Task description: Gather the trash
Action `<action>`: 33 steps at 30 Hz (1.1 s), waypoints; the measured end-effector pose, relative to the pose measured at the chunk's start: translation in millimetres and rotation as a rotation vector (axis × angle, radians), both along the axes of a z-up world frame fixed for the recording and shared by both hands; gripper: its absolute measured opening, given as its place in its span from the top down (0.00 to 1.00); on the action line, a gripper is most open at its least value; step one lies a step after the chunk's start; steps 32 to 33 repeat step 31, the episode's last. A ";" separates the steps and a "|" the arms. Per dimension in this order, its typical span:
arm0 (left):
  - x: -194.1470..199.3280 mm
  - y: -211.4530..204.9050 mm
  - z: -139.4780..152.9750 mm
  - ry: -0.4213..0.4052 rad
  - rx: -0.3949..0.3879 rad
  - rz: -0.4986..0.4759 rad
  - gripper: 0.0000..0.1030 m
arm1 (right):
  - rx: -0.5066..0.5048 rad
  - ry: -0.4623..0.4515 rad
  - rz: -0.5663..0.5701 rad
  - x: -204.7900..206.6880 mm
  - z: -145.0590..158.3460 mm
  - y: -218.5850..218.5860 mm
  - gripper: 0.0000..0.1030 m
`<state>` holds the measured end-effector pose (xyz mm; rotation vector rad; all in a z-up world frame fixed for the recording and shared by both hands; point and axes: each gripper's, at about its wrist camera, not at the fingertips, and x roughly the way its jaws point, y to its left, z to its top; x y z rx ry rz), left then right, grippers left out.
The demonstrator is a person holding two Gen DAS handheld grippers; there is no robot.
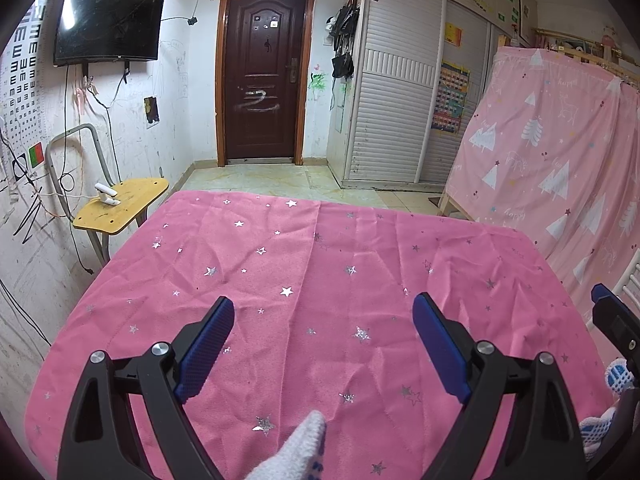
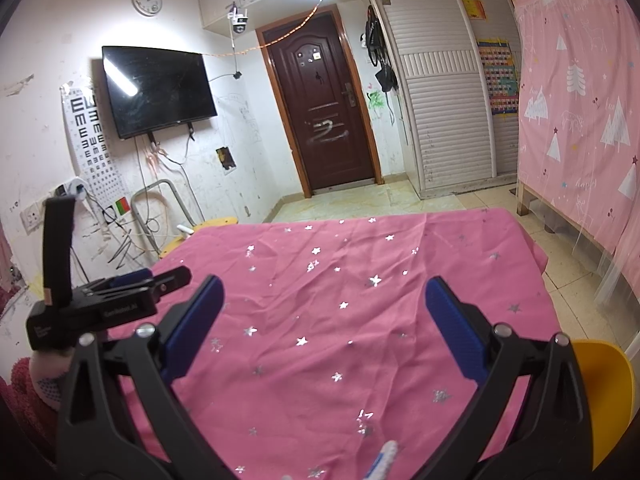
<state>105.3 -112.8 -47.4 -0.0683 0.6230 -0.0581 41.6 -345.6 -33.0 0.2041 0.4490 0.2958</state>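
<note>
A table covered by a pink cloth with silver stars (image 1: 320, 280) fills both views, also in the right wrist view (image 2: 340, 300). No trash shows on it. My left gripper (image 1: 324, 312) is open and empty above the cloth's near half. My right gripper (image 2: 324, 292) is open and empty above the cloth too. The left gripper's body (image 2: 100, 304) shows at the left of the right wrist view. The right gripper's finger (image 1: 612, 312) shows at the right edge of the left wrist view.
A small yellow side table (image 1: 120, 204) with a white object stands at the table's far left by the wall. A yellow chair (image 2: 604, 392) is at the near right. A pink curtain (image 1: 560, 152) hangs on the right. A dark door (image 1: 264, 72) is behind.
</note>
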 end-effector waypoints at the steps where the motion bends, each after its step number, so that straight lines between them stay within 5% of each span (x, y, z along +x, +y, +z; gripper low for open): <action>1: 0.0 -0.1 0.0 0.000 0.000 0.000 0.20 | 0.001 0.000 0.000 0.0 0.0 0.0 0.06; 33: 0.3 2.3 0.8 -0.019 0.030 -0.010 0.20 | 0.002 0.001 0.000 -0.9 0.8 -0.6 0.06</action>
